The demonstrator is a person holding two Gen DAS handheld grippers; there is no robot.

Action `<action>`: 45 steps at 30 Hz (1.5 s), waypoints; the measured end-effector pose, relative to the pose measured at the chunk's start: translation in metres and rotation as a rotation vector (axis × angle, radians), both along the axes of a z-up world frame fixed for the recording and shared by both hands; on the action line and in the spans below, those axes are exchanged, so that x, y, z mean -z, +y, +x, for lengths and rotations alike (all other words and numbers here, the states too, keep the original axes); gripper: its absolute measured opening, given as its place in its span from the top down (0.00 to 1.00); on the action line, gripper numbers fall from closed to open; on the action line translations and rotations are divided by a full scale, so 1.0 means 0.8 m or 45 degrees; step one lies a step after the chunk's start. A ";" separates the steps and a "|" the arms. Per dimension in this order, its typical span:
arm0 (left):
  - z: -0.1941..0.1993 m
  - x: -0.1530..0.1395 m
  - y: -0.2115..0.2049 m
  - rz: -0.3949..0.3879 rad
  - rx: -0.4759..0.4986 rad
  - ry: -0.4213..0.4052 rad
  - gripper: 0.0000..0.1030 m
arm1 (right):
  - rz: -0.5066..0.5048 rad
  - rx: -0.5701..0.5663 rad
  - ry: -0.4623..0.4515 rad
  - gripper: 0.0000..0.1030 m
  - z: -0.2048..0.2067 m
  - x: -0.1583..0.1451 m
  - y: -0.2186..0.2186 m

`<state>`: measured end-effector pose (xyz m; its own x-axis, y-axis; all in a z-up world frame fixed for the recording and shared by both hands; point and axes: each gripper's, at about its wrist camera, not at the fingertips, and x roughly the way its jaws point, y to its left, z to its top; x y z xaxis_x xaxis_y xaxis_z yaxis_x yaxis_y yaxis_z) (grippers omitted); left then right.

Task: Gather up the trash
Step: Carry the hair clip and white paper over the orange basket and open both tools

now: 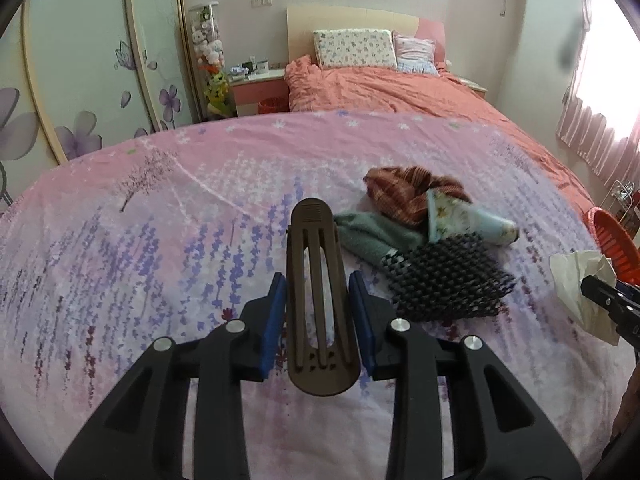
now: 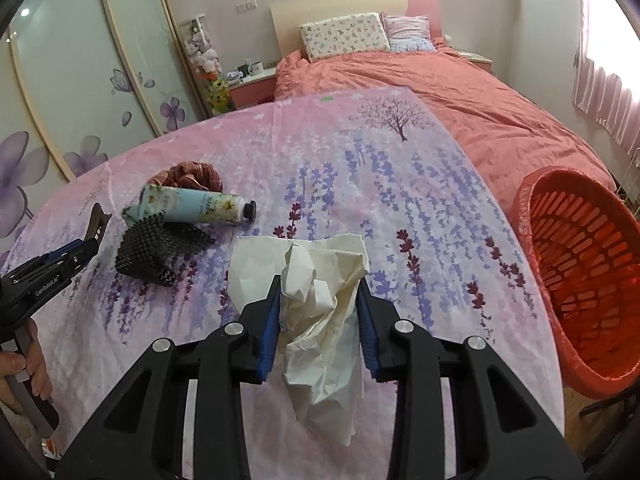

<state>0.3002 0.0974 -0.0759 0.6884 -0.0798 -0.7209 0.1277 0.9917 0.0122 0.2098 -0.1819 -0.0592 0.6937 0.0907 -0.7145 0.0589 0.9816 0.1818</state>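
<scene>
My left gripper (image 1: 320, 300) is shut on a dark brown hair clip (image 1: 318, 280) and holds it above the pink floral sheet (image 1: 160, 240). My right gripper (image 2: 318, 300) is shut on a crumpled white tissue (image 2: 320, 300), held above the sheet. The tissue also shows in the left wrist view (image 1: 580, 284). A red trash basket (image 2: 580, 272) stands at the bed's right edge. On the sheet lie a black foam net (image 2: 160, 250), a hand cream tube (image 2: 196, 208), a brown scrunchie (image 2: 188, 174) and a green cloth (image 1: 372, 236).
An orange duvet (image 2: 460, 92) and pillows (image 2: 344, 36) lie at the far end of the bed. A nightstand (image 2: 248, 80) and wardrobe doors (image 2: 60, 80) stand on the left. Curtains (image 2: 600, 80) hang on the right.
</scene>
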 end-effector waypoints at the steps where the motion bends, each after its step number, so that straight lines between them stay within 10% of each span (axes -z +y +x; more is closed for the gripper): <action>1: -0.002 -0.006 -0.001 -0.001 0.005 -0.010 0.69 | 0.002 0.000 -0.010 0.66 -0.002 -0.003 -0.001; 24: -0.078 -0.113 -0.228 -0.158 0.504 -0.160 0.69 | -0.055 0.316 -0.338 0.66 -0.092 -0.095 -0.144; 38: -0.078 -0.081 -0.429 -0.225 0.816 -0.098 0.68 | 0.044 0.611 -0.289 0.66 -0.093 -0.061 -0.289; 45: -0.055 -0.041 -0.472 -0.160 0.771 -0.034 0.49 | 0.114 0.698 -0.221 0.40 -0.085 -0.023 -0.326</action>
<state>0.2562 -0.2806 -0.0427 0.5121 -0.5450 -0.6638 0.6697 0.7373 -0.0887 0.1419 -0.4427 -0.0408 0.7628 -0.2602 -0.5919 0.5163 0.7963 0.3152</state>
